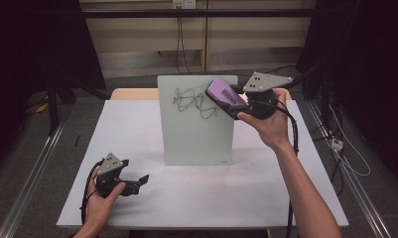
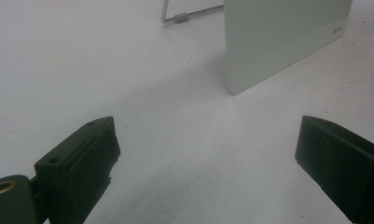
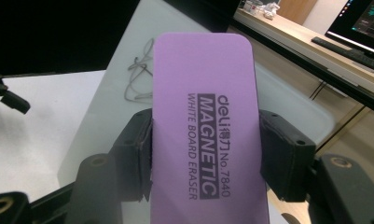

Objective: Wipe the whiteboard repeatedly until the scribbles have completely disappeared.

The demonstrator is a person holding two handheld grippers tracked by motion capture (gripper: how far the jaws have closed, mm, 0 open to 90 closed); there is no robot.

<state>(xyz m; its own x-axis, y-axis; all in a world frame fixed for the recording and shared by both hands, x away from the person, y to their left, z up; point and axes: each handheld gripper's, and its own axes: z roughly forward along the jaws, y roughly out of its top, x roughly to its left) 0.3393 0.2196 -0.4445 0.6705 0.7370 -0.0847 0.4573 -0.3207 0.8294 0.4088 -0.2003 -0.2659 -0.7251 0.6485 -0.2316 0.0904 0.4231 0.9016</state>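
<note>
I have the right gripper [image 1: 234,102] raised over the far right part of the worktop [image 1: 196,188], held up in my right hand [image 1: 266,124]. Its jaws are clamped on the long sides of a purple eraser [image 1: 225,93], which sticks out past the fingertips toward the board [image 1: 196,129]. In the right gripper view the eraser [image 3: 205,121] fills the middle, its printed face turned to the camera, reading "deli MAGNETIC WHITE BOARD ERASER No. 7840". The two pads [image 3: 138,154] press against it from either side.

The board stands upright near the far edge of the worktop, about midway across, tilted back a little. Dark scribbles [image 1: 194,101] cover its upper part, near its top right corner. The eraser's front end is at the board's upper right corner, just beside the scribbles; I cannot tell whether it touches the surface. In the right gripper view the scribbles [image 3: 140,74] lie to the left of the eraser.

My left gripper [image 1: 137,181] rests low near the front left corner of the worktop, in my left hand [image 1: 102,198], well apart from the board. Its jaws stand wide apart with nothing between them. The left gripper view looks across bare white worktop [image 2: 128,70] toward the board's lower corner [image 2: 278,42], with a wire stand leg [image 2: 180,17] behind it.
</note>
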